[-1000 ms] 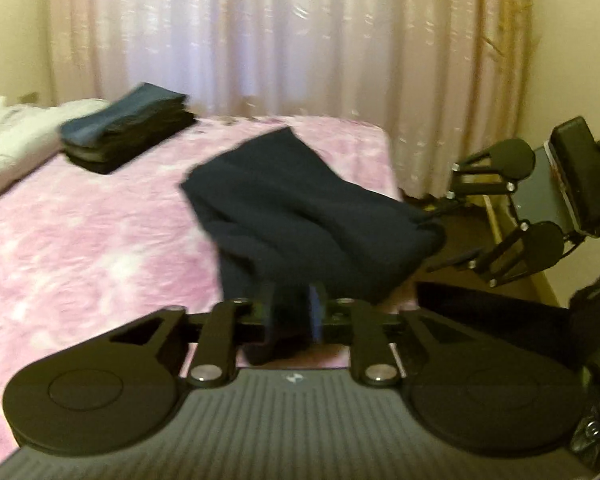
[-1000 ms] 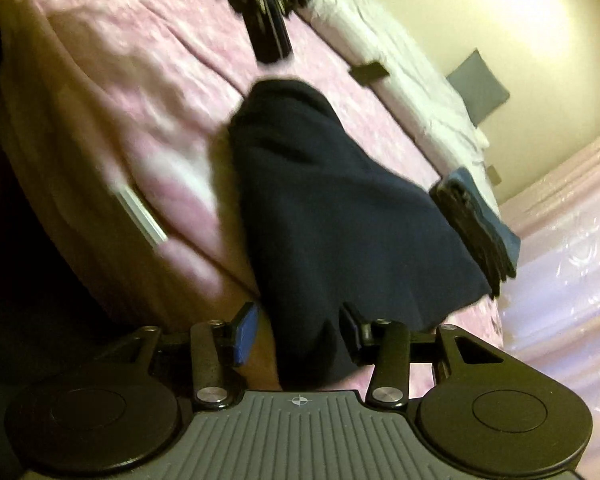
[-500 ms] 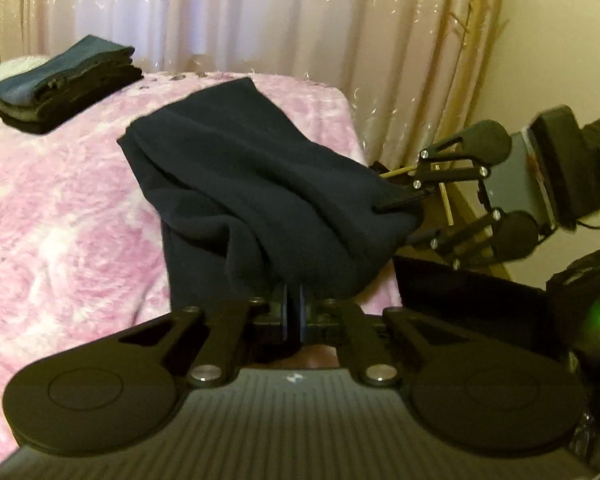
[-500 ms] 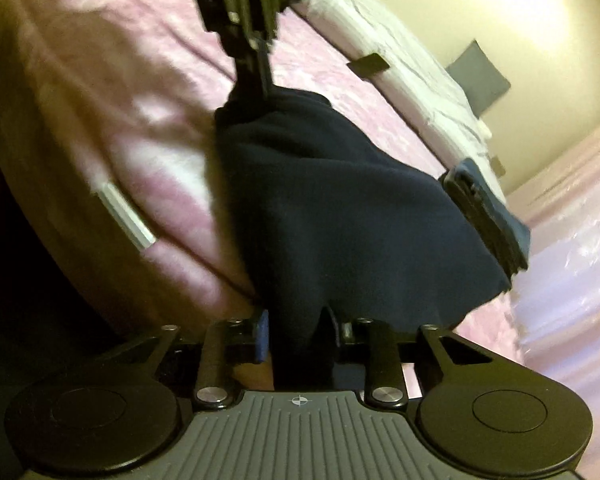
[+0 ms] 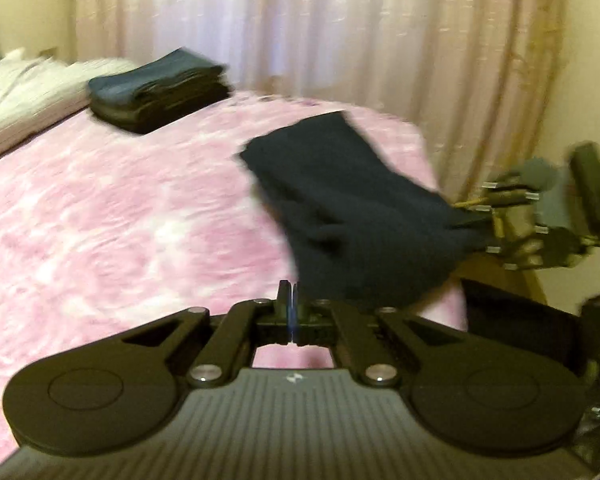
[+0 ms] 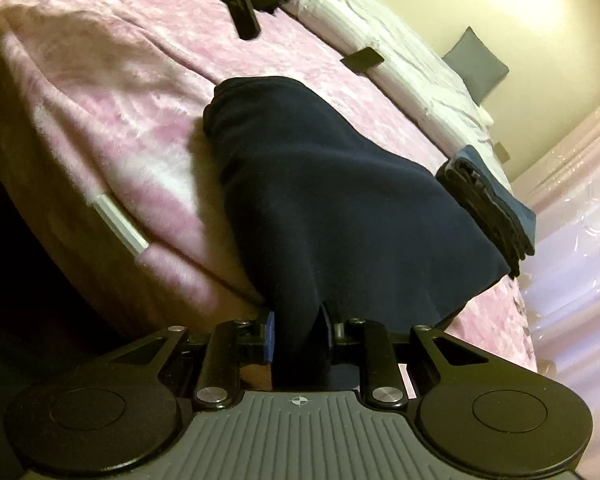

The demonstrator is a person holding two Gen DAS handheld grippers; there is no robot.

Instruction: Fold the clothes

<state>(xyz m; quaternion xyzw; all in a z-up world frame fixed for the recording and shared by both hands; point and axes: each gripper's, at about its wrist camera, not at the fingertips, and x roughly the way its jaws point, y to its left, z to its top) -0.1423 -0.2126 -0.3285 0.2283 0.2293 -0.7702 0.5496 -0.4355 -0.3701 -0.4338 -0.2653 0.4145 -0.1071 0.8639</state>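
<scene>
Navy fleece garment (image 6: 332,200) is pinched at its near edge by the right gripper (image 6: 298,336); the left gripper (image 5: 289,300), closed and empty, is best returned to the free corner.

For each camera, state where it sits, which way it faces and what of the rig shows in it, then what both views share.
Left wrist: on the left gripper, jaws shut on nothing, facing across the pink bed to the curtains; the right gripper shows at right.
Right wrist: on the right gripper, low at the bed's edge, facing along it toward the white bedding; the left gripper shows at top.
Shared: the dark garment, held by the right gripper, and the folded stack.
</scene>
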